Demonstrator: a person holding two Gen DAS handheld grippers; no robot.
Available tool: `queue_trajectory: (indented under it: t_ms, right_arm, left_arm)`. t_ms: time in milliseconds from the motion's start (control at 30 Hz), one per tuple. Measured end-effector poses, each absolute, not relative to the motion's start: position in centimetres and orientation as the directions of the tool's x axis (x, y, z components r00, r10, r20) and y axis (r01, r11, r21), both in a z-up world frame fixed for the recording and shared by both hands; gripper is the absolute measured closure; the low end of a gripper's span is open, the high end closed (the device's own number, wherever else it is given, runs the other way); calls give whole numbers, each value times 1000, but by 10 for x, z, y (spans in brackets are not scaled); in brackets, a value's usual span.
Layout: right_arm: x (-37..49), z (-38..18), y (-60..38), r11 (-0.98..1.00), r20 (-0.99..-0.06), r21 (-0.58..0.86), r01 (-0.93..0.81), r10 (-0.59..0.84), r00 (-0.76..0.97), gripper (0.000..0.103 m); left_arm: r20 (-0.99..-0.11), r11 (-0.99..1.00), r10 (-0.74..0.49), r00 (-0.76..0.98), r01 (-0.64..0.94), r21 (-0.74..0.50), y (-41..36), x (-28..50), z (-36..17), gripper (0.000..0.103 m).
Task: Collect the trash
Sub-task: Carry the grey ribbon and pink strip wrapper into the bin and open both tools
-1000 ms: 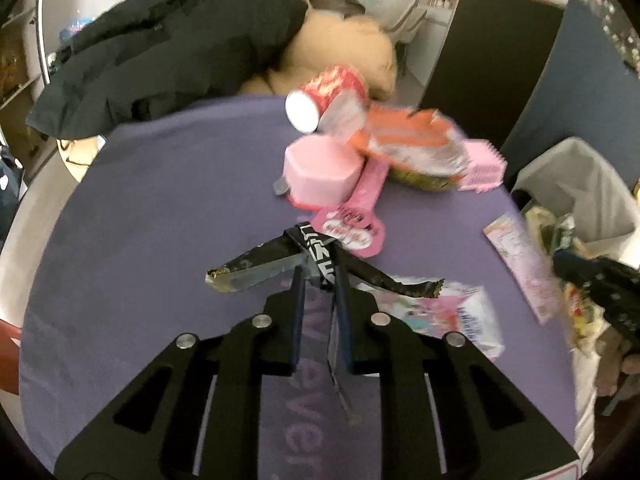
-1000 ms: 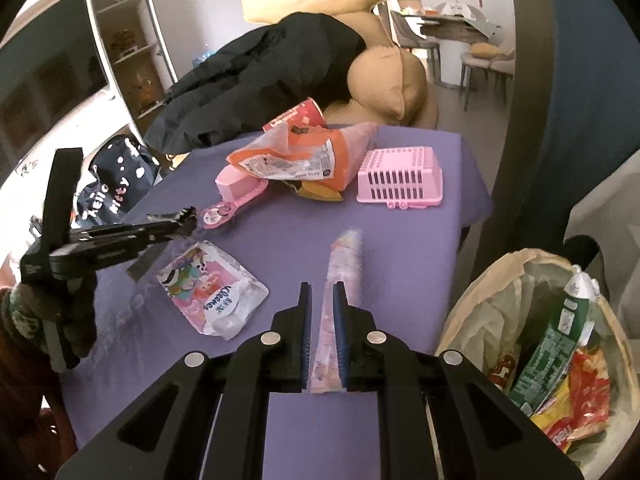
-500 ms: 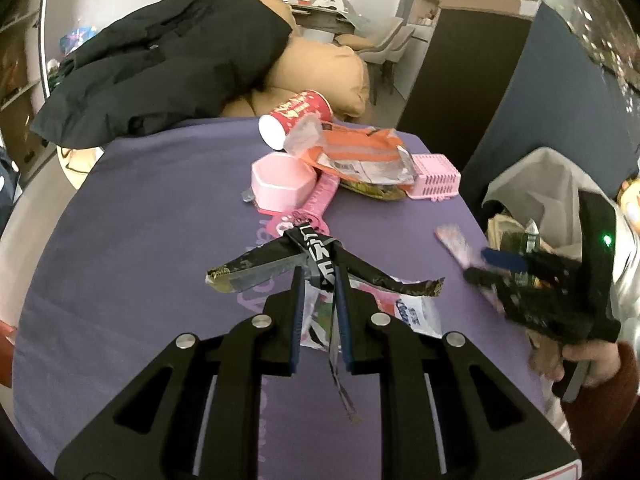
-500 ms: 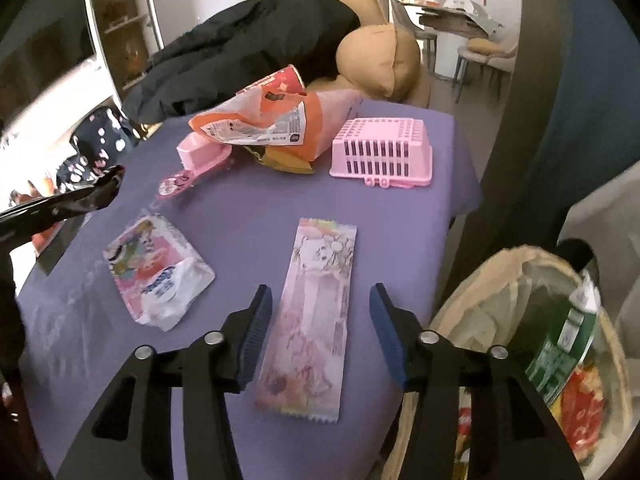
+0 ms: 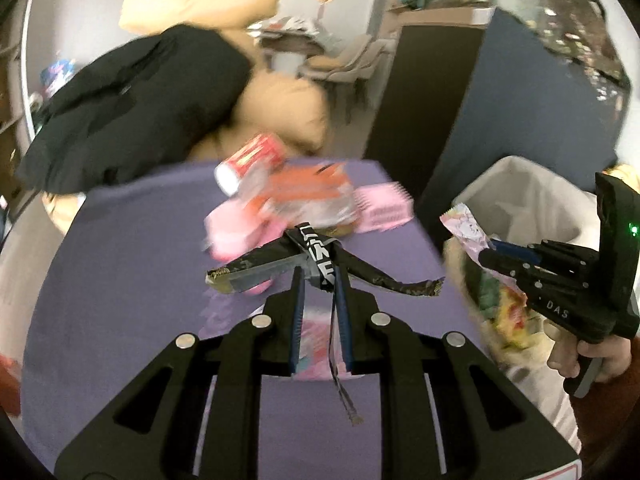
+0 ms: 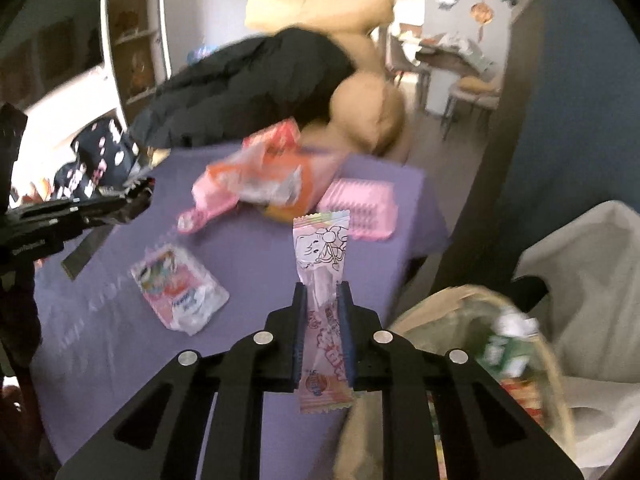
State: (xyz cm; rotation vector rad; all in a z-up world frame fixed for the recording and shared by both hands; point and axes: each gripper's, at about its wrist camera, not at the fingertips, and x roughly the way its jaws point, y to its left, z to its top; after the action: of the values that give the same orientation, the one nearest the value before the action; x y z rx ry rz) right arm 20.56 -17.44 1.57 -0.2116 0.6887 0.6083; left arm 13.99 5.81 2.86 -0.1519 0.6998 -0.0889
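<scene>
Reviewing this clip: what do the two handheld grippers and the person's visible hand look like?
Both grippers, left and right, are matte black with triangular cut-outs, silver round bolts and blue finger pads. Seen from the side, the right one carries white "DAS" lettering, a green indicator light and a pistol-style handle. The hand holding it shows a dark red sleeve cuff.

Both pictures are round like a fish's eye, with black corners and lines that bend near the edges. Soft daylight fills the room, brightest at the white shelf far left. The far things are smeared with blur, like the red cup and the orange bag. The near black gripper bodies look sharp. Shadows are faint.
</scene>
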Motion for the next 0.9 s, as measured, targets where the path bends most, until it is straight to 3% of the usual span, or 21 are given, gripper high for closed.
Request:
queue_trajectory:
  t_ms: [300, 533, 900]
  right_arm:
    - [197, 74, -279, 900, -506, 8, -437, 381, 774, 87]
    - [199, 60, -350, 948, -499, 17, -318, 283, 819, 87]
    - [210, 25, -387, 960, -528, 81, -268, 270, 805, 87]
  left_arm:
    - [-556, 941, -337, 760, 261, -214, -41, 179, 72, 89]
    - [-637, 904, -422, 646, 358, -235, -111, 214, 32, 89]
    - [-726, 849, -489, 484, 457, -266, -174, 223, -23, 89]
